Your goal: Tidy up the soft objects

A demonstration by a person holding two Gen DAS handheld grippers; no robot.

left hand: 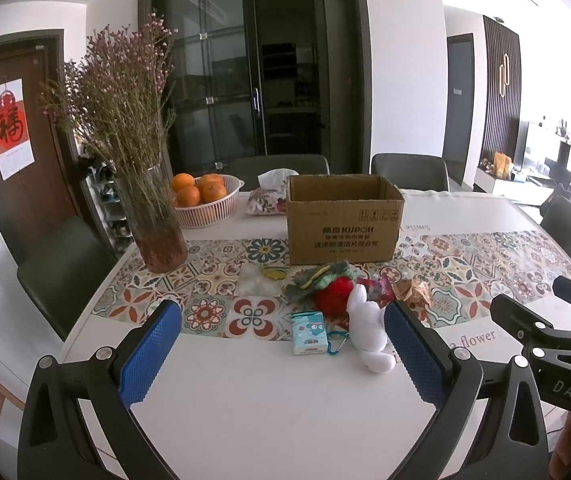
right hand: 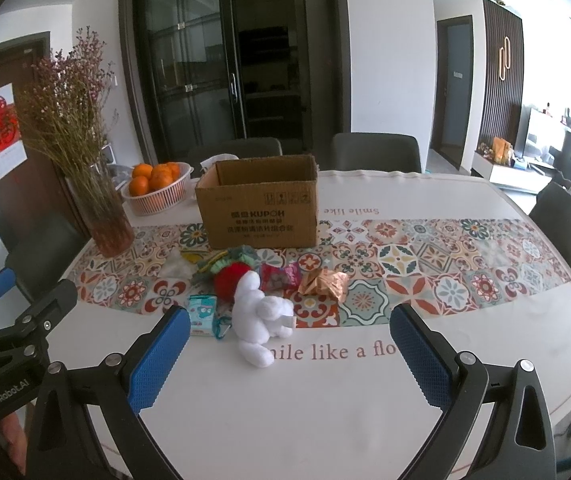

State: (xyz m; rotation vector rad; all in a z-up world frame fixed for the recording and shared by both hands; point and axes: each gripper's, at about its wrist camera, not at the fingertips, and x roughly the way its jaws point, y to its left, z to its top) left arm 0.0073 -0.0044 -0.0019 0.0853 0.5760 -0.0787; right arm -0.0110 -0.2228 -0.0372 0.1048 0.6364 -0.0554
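Note:
A white plush toy (left hand: pixel 367 330) (right hand: pixel 259 318) lies on the table in front of a red pompom (left hand: pixel 333 294) (right hand: pixel 230 277) and a green knitted piece (left hand: pixel 321 274) (right hand: pixel 225 261). Beside them are a small teal packet (left hand: pixel 307 332) (right hand: pixel 201 314), a red snack wrapper (right hand: pixel 279 276) and a crumpled copper foil (left hand: pixel 415 292) (right hand: pixel 323 282). An open cardboard box (left hand: pixel 343 220) (right hand: pixel 259 210) stands behind the pile. My left gripper (left hand: pixel 285 356) is open, short of the packet and plush. My right gripper (right hand: pixel 289 356) is open just before the plush. Both hold nothing.
A glass vase of dried flowers (left hand: pixel 157 224) (right hand: pixel 103 216) and a basket of oranges (left hand: pixel 205 200) (right hand: pixel 157 190) stand at the back left, with a tissue pack (left hand: pixel 267 196) behind the box. Dark chairs (left hand: pixel 409 170) ring the table (left hand: pixel 269 408). The right gripper's body (left hand: pixel 557 344) shows at right.

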